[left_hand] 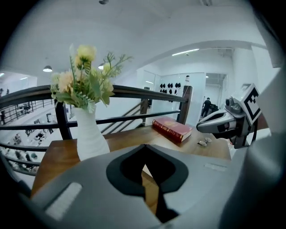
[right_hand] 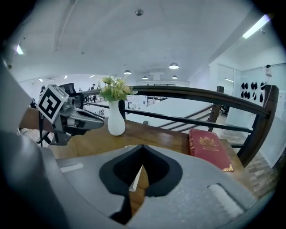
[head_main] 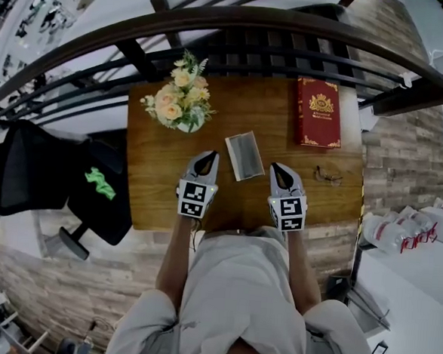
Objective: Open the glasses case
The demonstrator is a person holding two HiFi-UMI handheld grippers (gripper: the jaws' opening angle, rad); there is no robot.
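Note:
The glasses case (head_main: 244, 155), a grey rectangular box, lies shut on the wooden table (head_main: 161, 176), between and just beyond my two grippers. My left gripper (head_main: 205, 158) hovers to its left with jaws shut and nothing in them. On the case's right, my right gripper (head_main: 276, 169) is also shut and empty. In the left gripper view the shut jaws (left_hand: 144, 147) hide most of the case. The right gripper view shows a pale edge of the case (right_hand: 136, 181) through the gap under its shut jaws (right_hand: 142, 146). Each gripper shows in the other's view: right (left_hand: 223, 123), left (right_hand: 76, 120).
A white vase of flowers (head_main: 183, 100) stands at the table's far left. A red book (head_main: 318, 113) lies at the far right, and a pair of glasses (head_main: 329, 175) lies near the right edge. A dark railing (head_main: 239, 30) runs behind the table.

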